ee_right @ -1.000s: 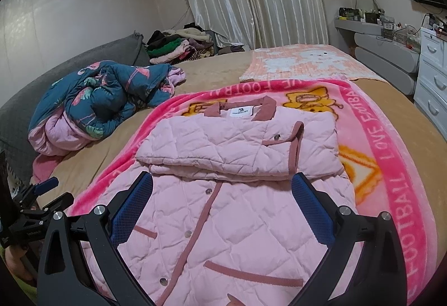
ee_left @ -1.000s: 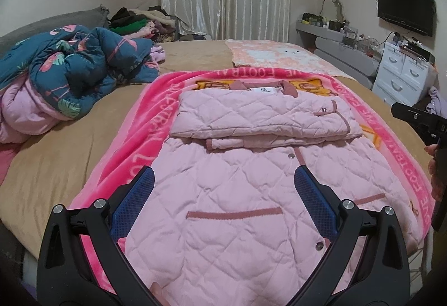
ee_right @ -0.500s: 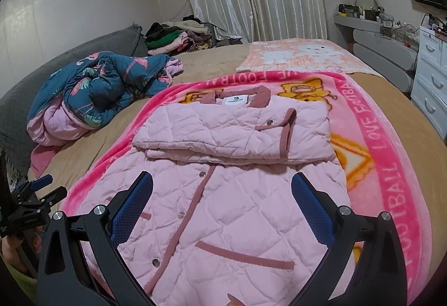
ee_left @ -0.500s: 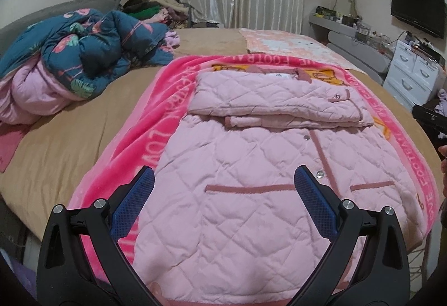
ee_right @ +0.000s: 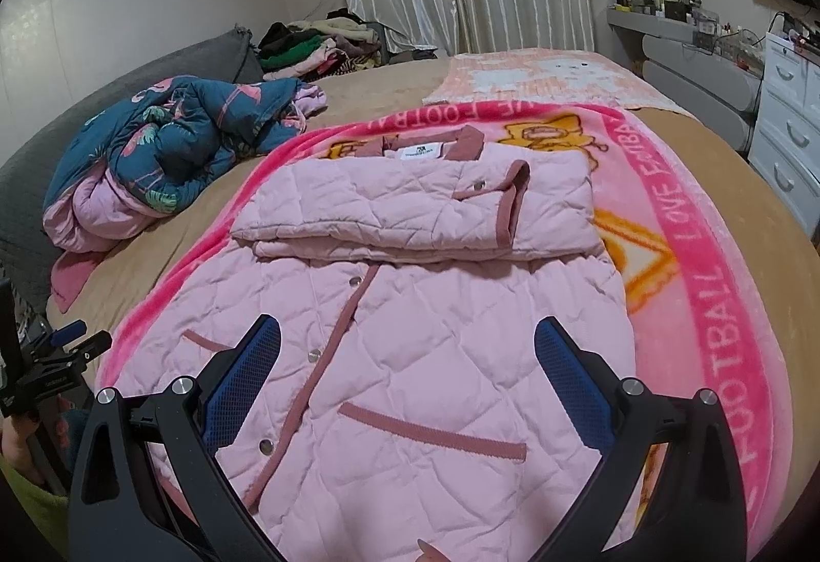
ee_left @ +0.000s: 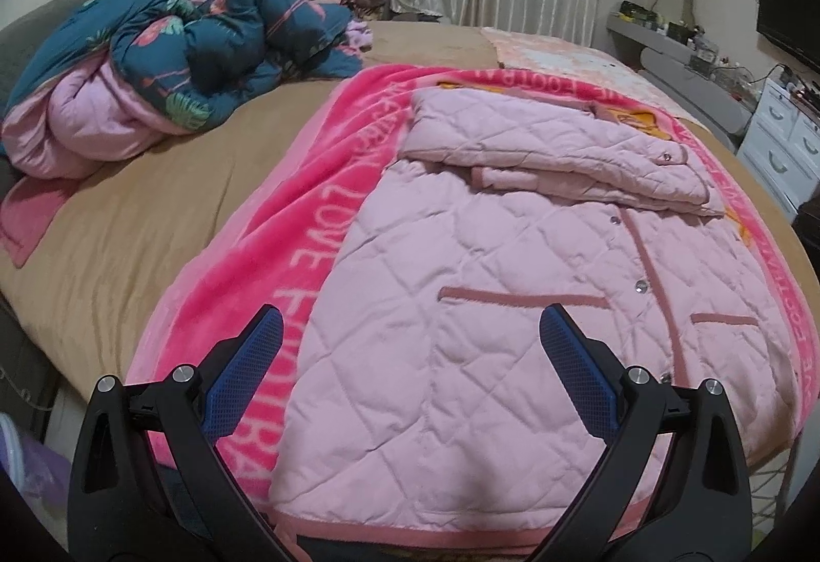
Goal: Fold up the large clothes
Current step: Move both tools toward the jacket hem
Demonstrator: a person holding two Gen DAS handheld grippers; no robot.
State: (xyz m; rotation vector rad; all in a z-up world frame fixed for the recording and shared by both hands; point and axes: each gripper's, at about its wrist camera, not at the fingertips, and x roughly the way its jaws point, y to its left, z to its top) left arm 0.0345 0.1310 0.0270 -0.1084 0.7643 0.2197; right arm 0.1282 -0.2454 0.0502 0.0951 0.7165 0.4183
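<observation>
A pale pink quilted coat (ee_left: 487, 285) (ee_right: 425, 321) lies front-up on a bright pink blanket (ee_left: 312, 223) (ee_right: 717, 285) spread over the bed. Both sleeves are folded across its chest in a flat band (ee_left: 553, 146) (ee_right: 410, 208), below the dark pink collar (ee_right: 466, 141). My left gripper (ee_left: 410, 357) is open above the coat's lower left part, close to the hem, with nothing between its fingers. My right gripper (ee_right: 407, 357) is open over the coat's lower right front, above the pocket trim (ee_right: 435, 428). The left gripper (ee_right: 61, 357) also shows at the right wrist view's left edge, held by a hand.
A crumpled teal flamingo quilt (ee_left: 169, 54) (ee_right: 169, 141) lies on the tan bedspread (ee_left: 128, 223) to the left. A peach blanket (ee_right: 543, 75) lies farther back, with piled clothes (ee_right: 318, 44) by the curtains. White drawers (ee_right: 789, 136) and a TV (ee_left: 789, 18) stand right.
Both grippers have drawn back toward the coat's hem and the left has swung leftward; more of the lower coat and bed edge shows. Both stay open.
</observation>
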